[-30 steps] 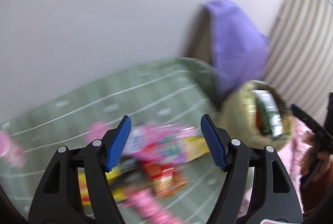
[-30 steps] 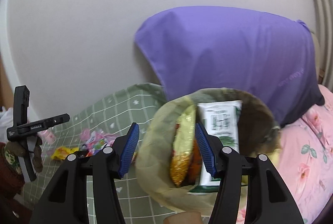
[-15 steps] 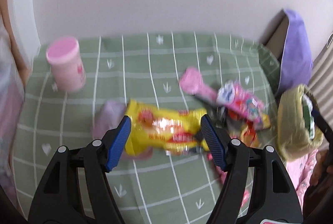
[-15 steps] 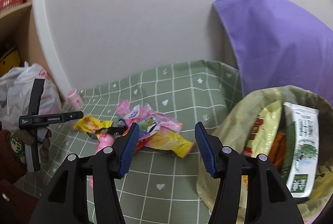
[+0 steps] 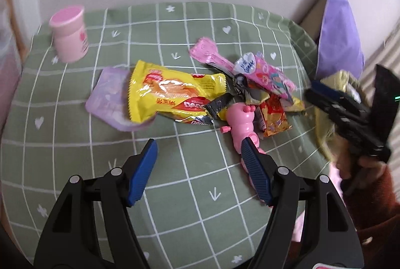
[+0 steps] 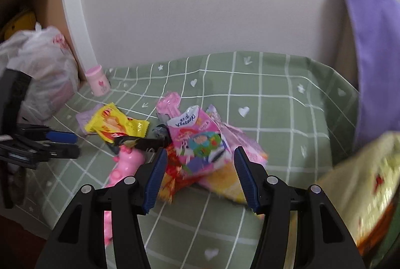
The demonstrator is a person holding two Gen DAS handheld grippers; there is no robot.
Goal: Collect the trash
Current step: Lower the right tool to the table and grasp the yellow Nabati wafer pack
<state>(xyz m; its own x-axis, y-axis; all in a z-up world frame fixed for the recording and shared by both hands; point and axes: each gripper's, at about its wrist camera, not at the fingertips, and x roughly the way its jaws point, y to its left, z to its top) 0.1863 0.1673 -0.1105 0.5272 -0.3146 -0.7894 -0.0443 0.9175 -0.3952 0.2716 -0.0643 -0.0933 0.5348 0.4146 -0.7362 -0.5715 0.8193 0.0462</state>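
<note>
With both sets of jaws spread and empty, left gripper [image 5: 198,147] hovers over the green cloth [image 5: 190,194] near the yellow wrapper [image 5: 170,91]; right gripper [image 6: 198,159] hangs over the pink packet [image 6: 200,141]. Trash bag [image 6: 365,189] sits at right.

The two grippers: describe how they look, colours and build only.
Both the left gripper and the right gripper have matte black plastic arms with silver rivets and ribbed blue fingers. A dark red sleeve covers the person's right wrist.
</note>
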